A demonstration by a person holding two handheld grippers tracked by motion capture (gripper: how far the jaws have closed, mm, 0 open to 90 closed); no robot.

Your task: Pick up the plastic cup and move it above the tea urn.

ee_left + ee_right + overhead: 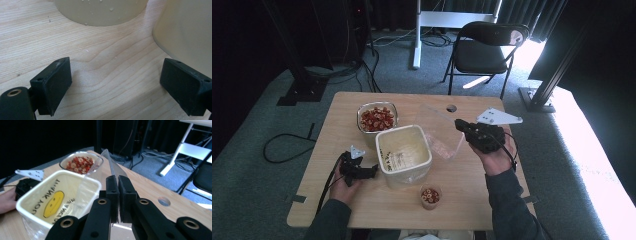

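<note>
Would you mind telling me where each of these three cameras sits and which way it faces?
High view: above the person's side, looking forward and down at the table; forearms, left gripper, right gripper.
Left gripper view: low on the left gripper, its fingers apart, facing the cream tub.
Right gripper view: on the right gripper, shut on a clear bag, facing the tub and bowl.
Shared: tub.

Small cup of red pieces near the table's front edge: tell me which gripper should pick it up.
Left. The left gripper is open and free, while the right gripper is shut on the clear bag. The small cup stands between them.
</note>
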